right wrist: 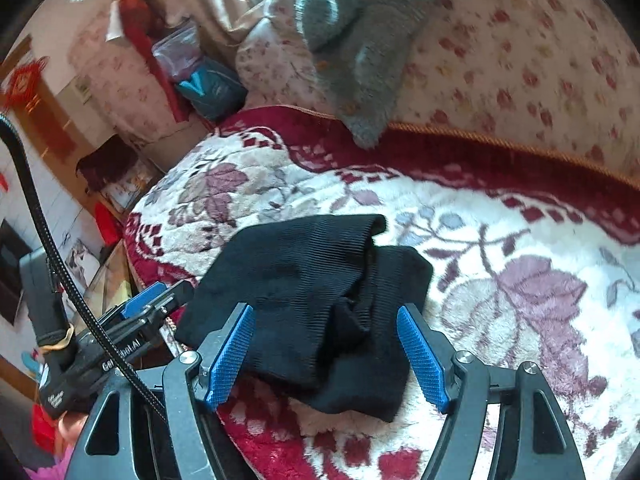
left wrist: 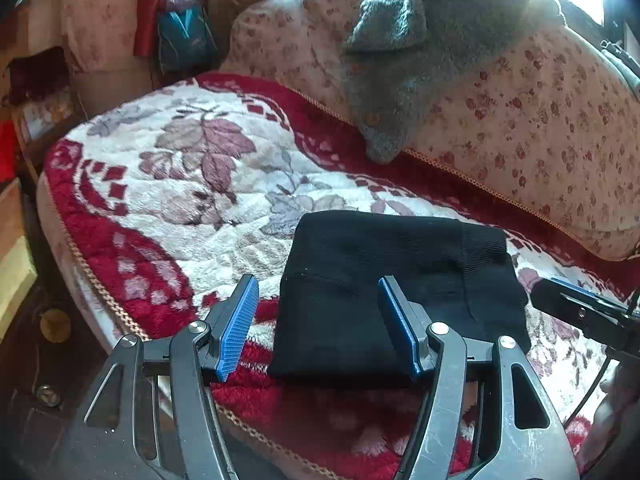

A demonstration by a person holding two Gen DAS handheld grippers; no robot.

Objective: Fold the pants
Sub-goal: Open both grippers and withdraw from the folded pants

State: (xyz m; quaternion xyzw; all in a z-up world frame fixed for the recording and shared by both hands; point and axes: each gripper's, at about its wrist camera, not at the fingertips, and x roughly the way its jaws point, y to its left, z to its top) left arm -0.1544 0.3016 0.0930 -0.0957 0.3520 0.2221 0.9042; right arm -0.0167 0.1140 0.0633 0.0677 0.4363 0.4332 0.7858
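Black pants (left wrist: 396, 300), folded compact on floral sofa cushion (left wrist: 180, 184). Left gripper (left wrist: 320, 324) and right gripper (right wrist: 328, 356) wide open, empty, poised above. Soft, light, ribbed knit; likely best taken at folded edges.

**Both grippers wide, nothing gripped**

The left gripper (left wrist: 318, 320) points downward, its blue pads (left wrist: 236, 328) spread far apart with nothing pinched between them. The right gripper (right wrist: 326, 354) tilts down likewise, jaws gaping and free. Each gripper's tip shows at the edge of the other's view.
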